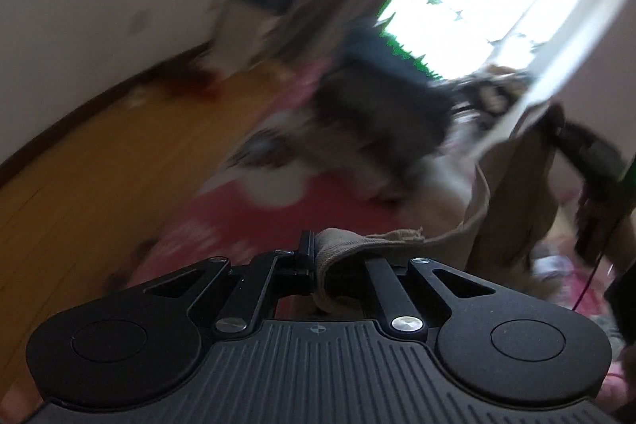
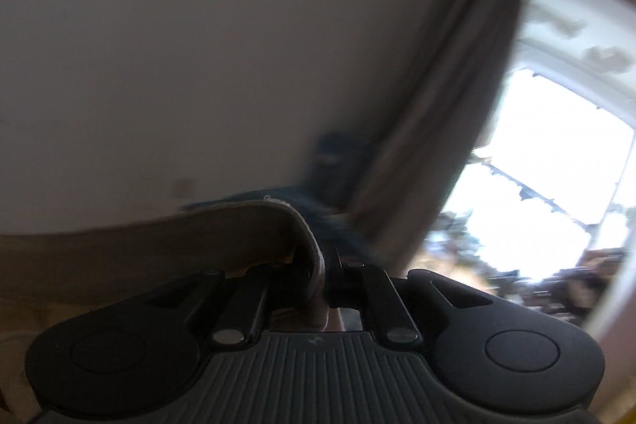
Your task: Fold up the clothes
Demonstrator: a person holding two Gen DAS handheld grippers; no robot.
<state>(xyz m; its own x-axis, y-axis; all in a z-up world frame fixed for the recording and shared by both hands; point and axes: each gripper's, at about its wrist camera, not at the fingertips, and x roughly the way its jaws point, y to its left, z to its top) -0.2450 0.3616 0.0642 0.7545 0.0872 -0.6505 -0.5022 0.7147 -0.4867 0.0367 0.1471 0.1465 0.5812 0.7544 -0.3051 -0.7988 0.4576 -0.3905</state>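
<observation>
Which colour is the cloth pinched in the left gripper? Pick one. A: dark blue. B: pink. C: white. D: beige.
D: in the left wrist view the left gripper is shut on a beige cloth with a ribbed edge, which trails off to the right of the fingers.

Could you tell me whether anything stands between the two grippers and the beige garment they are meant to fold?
No. The left gripper is already shut on the ribbed hem of the beige fabric garment, and the right gripper is shut on another edge of it, so nothing visible separates either from the cloth.
</observation>
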